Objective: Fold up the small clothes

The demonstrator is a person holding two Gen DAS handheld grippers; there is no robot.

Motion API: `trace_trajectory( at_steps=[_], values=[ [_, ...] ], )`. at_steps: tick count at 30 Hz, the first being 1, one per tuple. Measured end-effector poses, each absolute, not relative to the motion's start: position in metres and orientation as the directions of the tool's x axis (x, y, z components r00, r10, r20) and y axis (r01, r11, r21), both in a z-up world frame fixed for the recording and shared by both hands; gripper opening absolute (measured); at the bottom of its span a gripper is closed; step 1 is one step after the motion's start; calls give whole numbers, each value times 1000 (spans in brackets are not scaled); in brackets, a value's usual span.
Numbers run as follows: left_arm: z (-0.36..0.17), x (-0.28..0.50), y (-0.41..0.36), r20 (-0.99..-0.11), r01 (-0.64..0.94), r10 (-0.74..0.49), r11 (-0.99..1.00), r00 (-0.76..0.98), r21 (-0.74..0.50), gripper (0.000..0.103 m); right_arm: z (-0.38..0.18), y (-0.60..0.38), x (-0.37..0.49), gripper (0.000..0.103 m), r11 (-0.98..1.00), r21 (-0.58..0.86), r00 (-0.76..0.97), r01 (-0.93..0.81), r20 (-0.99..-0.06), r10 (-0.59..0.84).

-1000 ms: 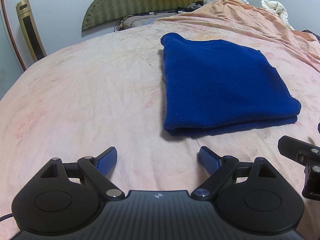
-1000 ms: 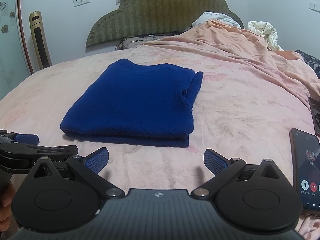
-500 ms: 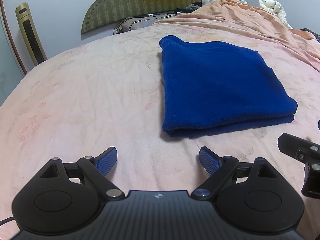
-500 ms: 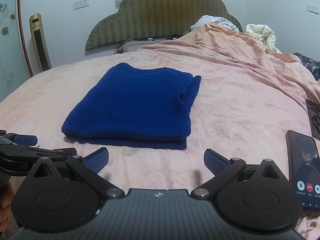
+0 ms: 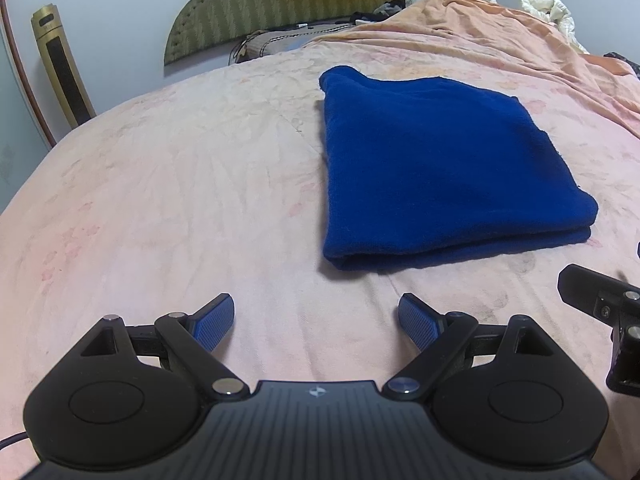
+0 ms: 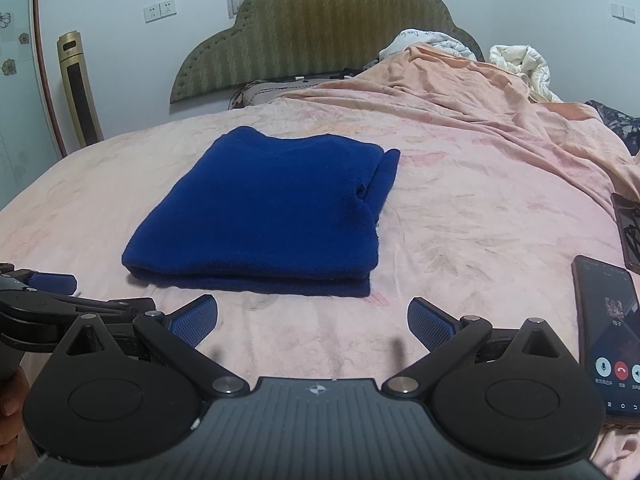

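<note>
Hovering low over the sheet [image 5: 168,208], the left gripper [image 5: 316,322] has its blue pads [image 5: 212,322] spread wide with nothing between them. At 3 o'clock in the left wrist view, a black part of the right gripper [image 5: 600,304] juts in from the edge. In the right wrist view the right gripper [image 6: 312,322] likewise sits low over the bed, its pads [image 6: 430,326] well apart and empty, only pink sheet showing in the gap. At 9 o'clock there, the left gripper's black linkage and one blue tip cross the frame, and a bit of a hand [image 6: 10,404] shows at 8 o'clock.

A phone [image 6: 608,336] lies face up on the sheet at 3 o'clock of the right gripper, its screen lit with round call buttons. Beyond it, at the frame edge, lies a second dark flat thing [image 6: 628,232], perhaps another phone; too cropped to tell.

The cloth [image 6: 272,216] lies folded into a flat, layered rectangle on the sheet, at 12 o'clock of the right gripper and at 1 o'clock of the left, near both yet touching neither. Its doubled edge faces the grippers.

Farther on, at 1 o'clock, an orange blanket [image 6: 460,92] is rumpled over the bed. At 12 o'clock stands the green headboard [image 6: 320,40] against the wall, and at 10 o'clock a gold tower unit [image 6: 78,92] stands upright.
</note>
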State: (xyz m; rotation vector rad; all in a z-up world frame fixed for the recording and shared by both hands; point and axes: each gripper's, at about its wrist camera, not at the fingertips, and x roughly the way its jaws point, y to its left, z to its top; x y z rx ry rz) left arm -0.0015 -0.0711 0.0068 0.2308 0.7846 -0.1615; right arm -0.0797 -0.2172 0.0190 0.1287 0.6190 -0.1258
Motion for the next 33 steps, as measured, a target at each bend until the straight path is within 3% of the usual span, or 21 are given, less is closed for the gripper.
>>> trace_trajectory(
  at_steps=[33],
  values=[
    [6,-5,-71,-715,231,-51,960,698,158,90,17,-221,-84,103,985,87,808,150,-585,-72]
  ],
)
